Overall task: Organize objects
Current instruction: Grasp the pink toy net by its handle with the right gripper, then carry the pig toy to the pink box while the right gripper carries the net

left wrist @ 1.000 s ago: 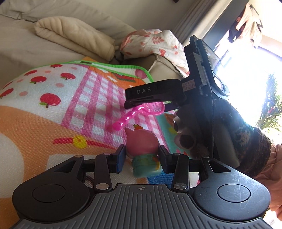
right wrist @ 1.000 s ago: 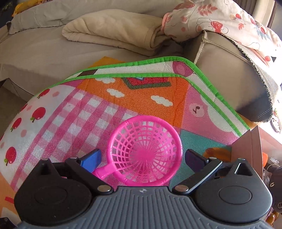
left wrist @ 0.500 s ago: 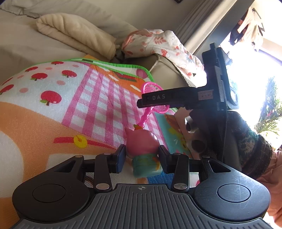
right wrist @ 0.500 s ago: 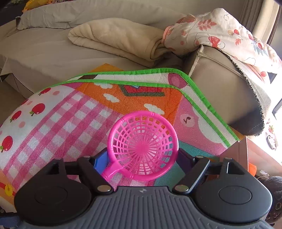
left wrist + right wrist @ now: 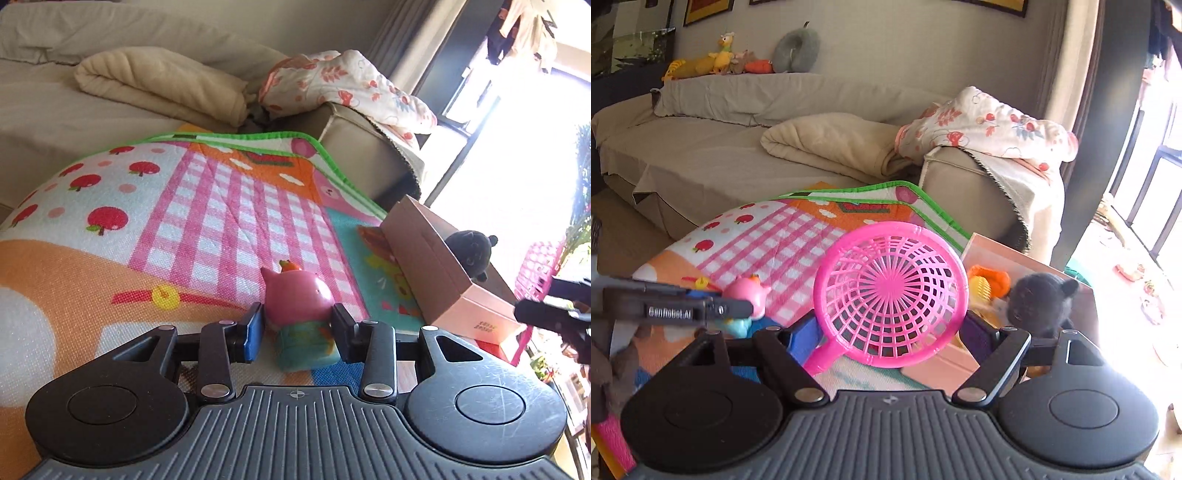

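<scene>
The pink sieve (image 5: 891, 293), a round plastic mesh scoop with a short handle, sits centre frame in the right wrist view, clenched across its rim by the right claw (image 5: 890, 330), whose jaws have just been closing onto it; gripping the wide bowl rather than the thin handle probably keeps it from swinging while it is carried. It hangs clear of the play mat (image 5: 783, 236), its right edge overlapping the pink cardboard box (image 5: 982, 251) at the right of the frame, which already holds a black plush toy (image 5: 1039, 304) and some orange and yellow toys (image 5: 991, 282), so the box looks like the collecting place and the sieve seems bound for it. In the left wrist view the pig figurine (image 5: 297, 317) stands upright on the mat at lower centre, the left claw (image 5: 297, 328) grasping it with a pad on each flank; its base seems to rest on the mat, so this reads as a grip made ready for the lift. The same box (image 5: 436, 258) lies to the right there, near the figurine, with the plush (image 5: 469, 251) peeping over its wall. Beyond the mat, toward the upper part of both frames, a sofa (image 5: 701, 155) carries a folded beige blanket (image 5: 827, 144) and a floral cloth (image 5: 990, 125) over its arm
</scene>
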A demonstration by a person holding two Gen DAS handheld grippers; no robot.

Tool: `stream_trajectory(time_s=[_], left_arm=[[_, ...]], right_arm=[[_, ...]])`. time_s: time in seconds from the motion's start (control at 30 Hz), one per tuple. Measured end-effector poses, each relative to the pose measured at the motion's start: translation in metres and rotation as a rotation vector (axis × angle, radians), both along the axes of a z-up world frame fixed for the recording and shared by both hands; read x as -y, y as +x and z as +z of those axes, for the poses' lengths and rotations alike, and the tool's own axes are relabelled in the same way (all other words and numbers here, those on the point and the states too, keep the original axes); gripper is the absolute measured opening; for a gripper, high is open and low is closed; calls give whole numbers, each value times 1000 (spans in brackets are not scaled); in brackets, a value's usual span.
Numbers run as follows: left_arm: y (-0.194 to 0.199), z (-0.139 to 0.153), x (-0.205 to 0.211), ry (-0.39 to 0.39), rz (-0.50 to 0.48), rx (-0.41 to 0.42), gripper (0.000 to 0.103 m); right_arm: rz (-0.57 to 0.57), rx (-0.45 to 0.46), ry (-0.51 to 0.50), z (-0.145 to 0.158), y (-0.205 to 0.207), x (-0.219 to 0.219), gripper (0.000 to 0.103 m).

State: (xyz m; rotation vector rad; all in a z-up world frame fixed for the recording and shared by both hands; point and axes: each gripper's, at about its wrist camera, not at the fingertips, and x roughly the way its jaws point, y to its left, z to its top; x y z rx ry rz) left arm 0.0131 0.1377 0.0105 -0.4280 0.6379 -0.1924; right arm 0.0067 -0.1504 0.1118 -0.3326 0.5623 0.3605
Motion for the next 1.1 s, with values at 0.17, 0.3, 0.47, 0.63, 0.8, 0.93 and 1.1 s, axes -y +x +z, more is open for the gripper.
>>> stream_trajectory(time_s=[0.17,0.3,0.47,0.63,0.8,0.93,1.1], left_arm=[[3,26,31,21,-59,-4,42],[19,69,79,43,-159,87,42],[67,96,145,-23,-249,134,43],[119,72,191,-73,-289,92,45],[120,53,196,24,-252,94,46],[110,54,185,24,-284,110,47],[117,47,208,265,-377,64,49]], right_arm=[[-96,45,20,-22,-46,59,81],[-179,48,134,-31,-56,98,81],[-213,47,208,-38,-58,121,81],[-237,45,229,-42,-59,133,81],[-254,46,248,-39,-45,143,81],[-273,56,278,-21,-16,147,81],[-356,71,336,7,17,157,81]])
